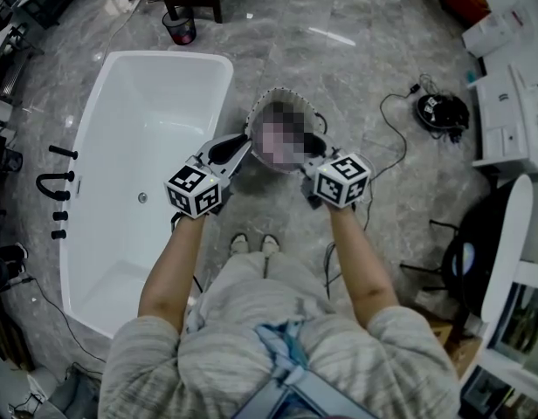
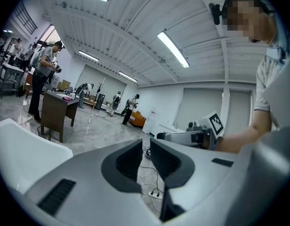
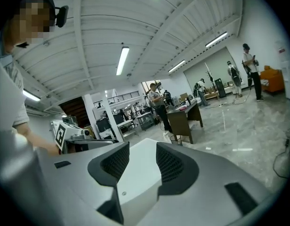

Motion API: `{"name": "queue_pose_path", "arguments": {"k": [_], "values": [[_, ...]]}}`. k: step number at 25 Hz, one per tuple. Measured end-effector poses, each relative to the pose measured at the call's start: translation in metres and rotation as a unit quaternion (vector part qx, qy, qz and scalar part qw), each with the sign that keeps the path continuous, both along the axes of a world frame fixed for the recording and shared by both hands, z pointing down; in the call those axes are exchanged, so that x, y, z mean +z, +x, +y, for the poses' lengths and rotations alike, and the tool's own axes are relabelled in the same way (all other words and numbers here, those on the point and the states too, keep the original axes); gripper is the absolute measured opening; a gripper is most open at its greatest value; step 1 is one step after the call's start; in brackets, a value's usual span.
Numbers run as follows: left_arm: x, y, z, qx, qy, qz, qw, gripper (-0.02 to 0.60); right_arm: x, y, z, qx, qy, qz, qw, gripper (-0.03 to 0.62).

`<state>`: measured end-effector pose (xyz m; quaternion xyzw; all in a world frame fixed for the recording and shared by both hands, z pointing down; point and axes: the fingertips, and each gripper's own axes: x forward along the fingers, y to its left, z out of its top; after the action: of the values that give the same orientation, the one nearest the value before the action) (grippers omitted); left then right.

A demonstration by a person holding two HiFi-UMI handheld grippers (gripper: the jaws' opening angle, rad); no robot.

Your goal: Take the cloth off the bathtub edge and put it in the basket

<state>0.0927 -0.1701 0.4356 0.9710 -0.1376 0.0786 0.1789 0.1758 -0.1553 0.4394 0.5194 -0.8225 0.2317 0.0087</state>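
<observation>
In the head view the white bathtub lies at the left, with no cloth showing on its edge. The round basket stands on the floor just right of it; a mosaic patch hides its inside. Both grippers are held up over the near side of the basket. My left gripper has its jaws a narrow gap apart with nothing between them. My right gripper stands open wider and empty, with the tub's white rim behind the gap.
Black taps stand on the floor left of the tub, and a small bin beyond its far end. A black device with cables and white cabinets are at the right. A dark desk and several people are farther off.
</observation>
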Motion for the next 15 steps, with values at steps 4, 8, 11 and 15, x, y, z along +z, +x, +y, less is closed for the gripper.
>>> {"name": "queue_pose_path", "arguments": {"k": [4,8,11,15], "values": [[-0.006,-0.004,0.009,0.0,0.002,0.005,1.0,0.051,-0.007,-0.007,0.014,-0.007,0.018,-0.005,1.0,0.179],[-0.009,-0.006,0.02,0.001,0.0,0.01,0.9999,0.052,-0.009,-0.016,0.028,-0.016,0.031,-0.01,0.999,0.178],[-0.012,-0.008,0.029,0.0,-0.001,0.016,0.9999,0.051,-0.011,-0.024,0.039,-0.024,0.036,-0.011,0.999,0.178],[-0.018,-0.014,0.038,-0.004,-0.002,0.024,0.9997,0.052,-0.016,-0.037,0.055,-0.042,0.038,-0.016,0.998,0.176]]}}
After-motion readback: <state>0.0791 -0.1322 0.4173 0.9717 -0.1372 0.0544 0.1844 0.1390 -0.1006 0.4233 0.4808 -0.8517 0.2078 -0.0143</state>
